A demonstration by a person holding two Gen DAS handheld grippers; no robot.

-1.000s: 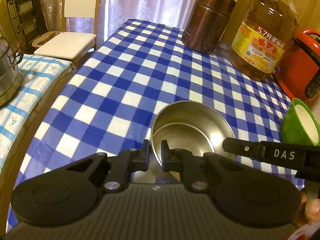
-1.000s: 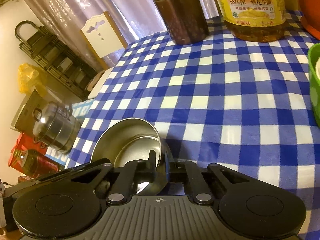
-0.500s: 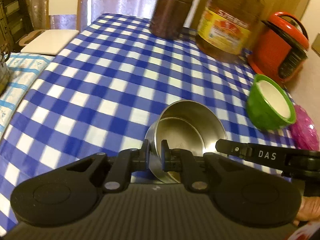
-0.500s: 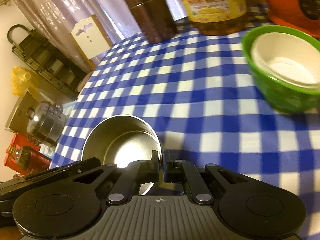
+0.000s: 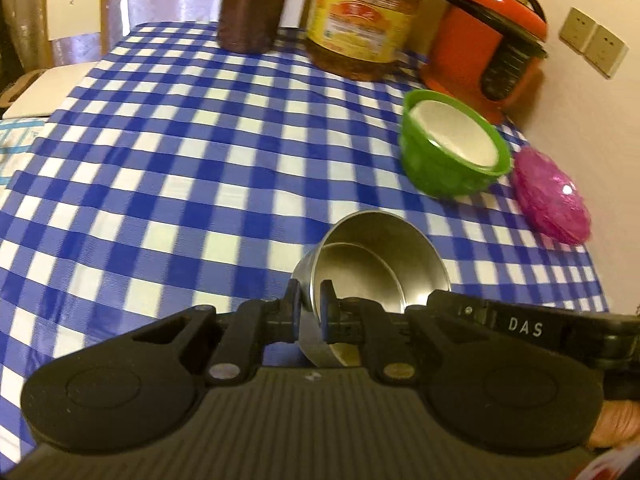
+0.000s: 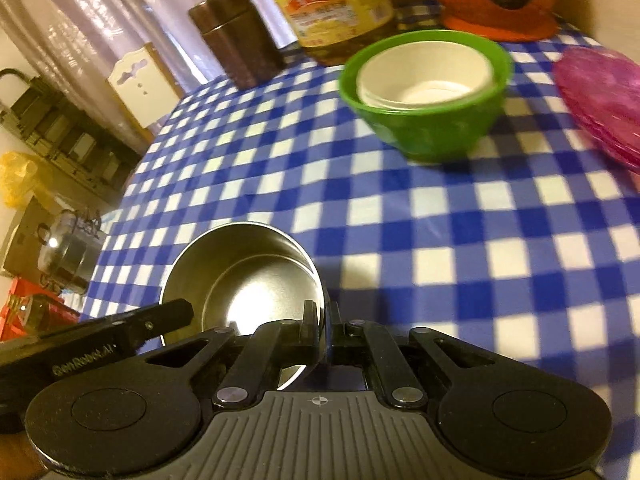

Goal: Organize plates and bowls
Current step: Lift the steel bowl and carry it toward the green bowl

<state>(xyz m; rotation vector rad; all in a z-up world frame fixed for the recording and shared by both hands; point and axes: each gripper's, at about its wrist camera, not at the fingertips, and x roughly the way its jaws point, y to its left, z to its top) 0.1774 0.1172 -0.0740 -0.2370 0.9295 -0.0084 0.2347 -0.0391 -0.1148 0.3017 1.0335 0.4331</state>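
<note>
Two grippers, left gripper (image 5: 310,310) and right gripper (image 6: 326,330), each clamped on opposite rim sides of the steel bowl (image 5: 380,264), carried mid-frame above the checked counter (image 5: 180,168). Likely next: nest it into the green bowl (image 5: 444,160), upper right, holding a white bowl (image 5: 456,132).

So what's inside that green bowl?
The green bowl holds nested white bowls, apparently empty. Anything beneath them is hidden.
</note>
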